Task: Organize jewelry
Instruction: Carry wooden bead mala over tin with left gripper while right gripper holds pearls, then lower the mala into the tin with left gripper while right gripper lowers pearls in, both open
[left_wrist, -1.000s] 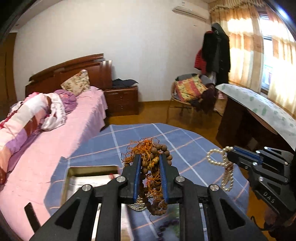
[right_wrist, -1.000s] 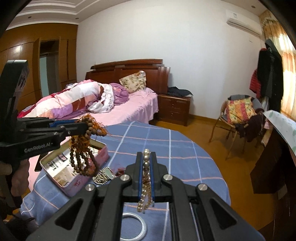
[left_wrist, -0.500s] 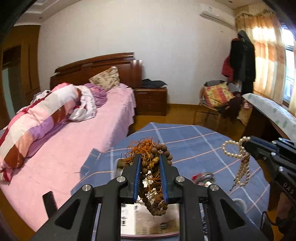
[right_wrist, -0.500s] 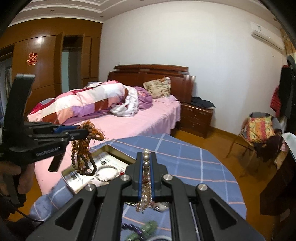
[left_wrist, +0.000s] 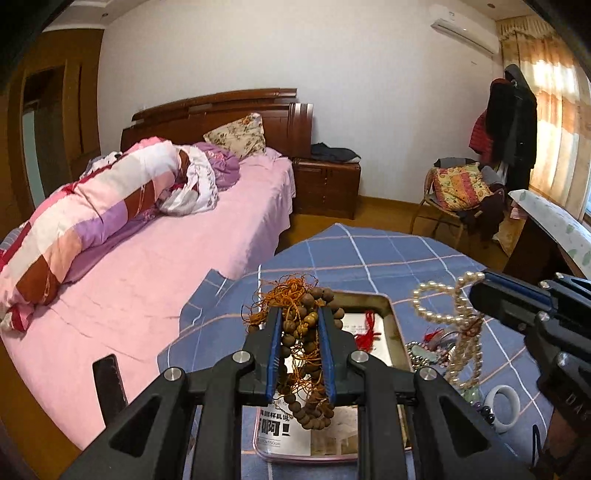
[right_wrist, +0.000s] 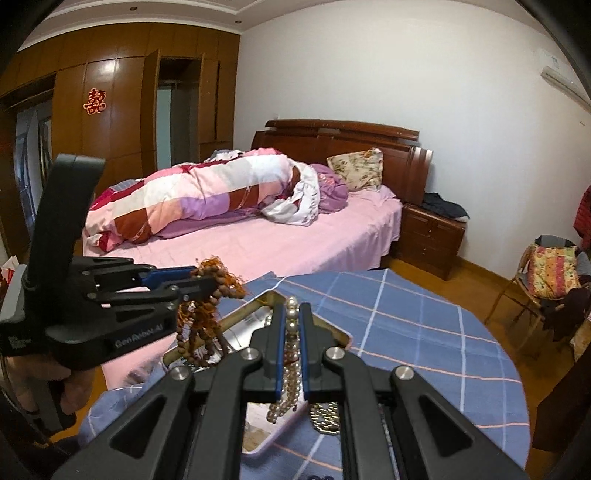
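Note:
My left gripper (left_wrist: 300, 317) is shut on a bunch of brown wooden beads with orange tassels (left_wrist: 303, 339) and holds it above the open metal tin (left_wrist: 384, 302). It also shows at the left of the right wrist view (right_wrist: 199, 282). My right gripper (right_wrist: 291, 314) is shut on a white pearl necklace (right_wrist: 288, 384) that hangs above the tin's right edge (right_wrist: 332, 332). In the left wrist view the pearls (left_wrist: 458, 325) dangle from the right gripper (left_wrist: 476, 291). A red tassel piece (left_wrist: 369, 332) lies in the tin.
The tin sits on a blue checked tablecloth (left_wrist: 388, 251). A white bangle (left_wrist: 502, 406), dark beads and other jewelry (left_wrist: 424, 350) lie right of the tin. A metal watch band (right_wrist: 325, 417) lies by the tin. A pink bed (left_wrist: 147, 266) stands close at the left.
Both grippers have swung left with their loads, so the tin now lies under and ahead of them. The wooden beads and the pearls stay clamped.

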